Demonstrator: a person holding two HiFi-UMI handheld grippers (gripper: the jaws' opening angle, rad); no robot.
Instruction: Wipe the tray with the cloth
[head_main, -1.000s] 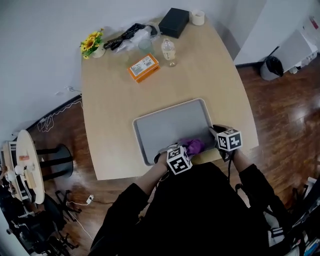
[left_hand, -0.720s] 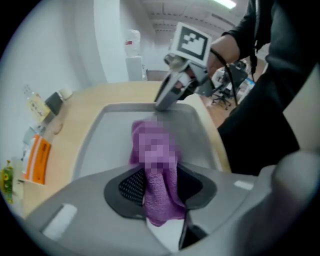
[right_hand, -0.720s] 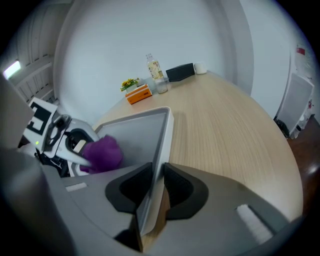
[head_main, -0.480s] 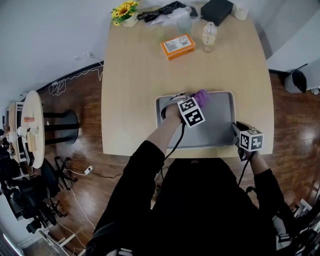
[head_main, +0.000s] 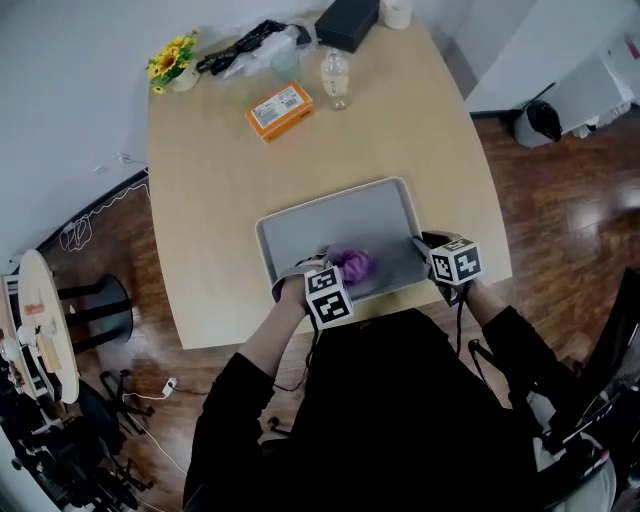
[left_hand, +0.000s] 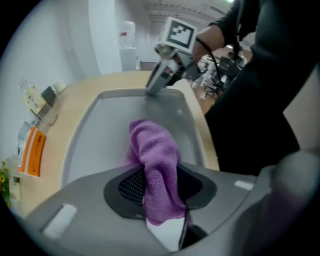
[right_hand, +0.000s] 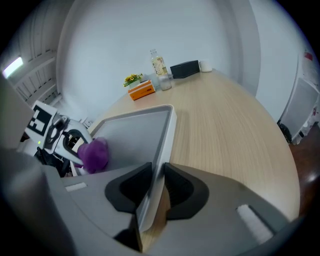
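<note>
A grey tray (head_main: 330, 225) lies near the front edge of the wooden table (head_main: 210, 200). Inside the tray, by its near rim, my left gripper (head_main: 338, 272) is shut on a bunched purple cloth (head_main: 351, 263) that rests on the tray floor. In the left gripper view the cloth (left_hand: 152, 155) hangs out between the two pads of that gripper (left_hand: 159, 182) onto the tray (left_hand: 95, 135). My right gripper (head_main: 428, 248) is shut on the tray's right rim near its front corner. The right gripper view shows its jaws (right_hand: 155, 187) pinching the rim (right_hand: 167, 135), with the cloth (right_hand: 94, 152) to the left.
At the table's far end stand an orange box (head_main: 279, 110), a clear bottle (head_main: 336, 78), a small pot of yellow flowers (head_main: 172, 62), a black box (head_main: 349, 20), a tape roll (head_main: 397, 12) and black cables (head_main: 250, 55). A bin (head_main: 541, 120) sits on the floor at right.
The left gripper carried the cloth from the tray's near rim to its far side and back to the near rim. The right gripper stayed clamped on the tray's rim.
</note>
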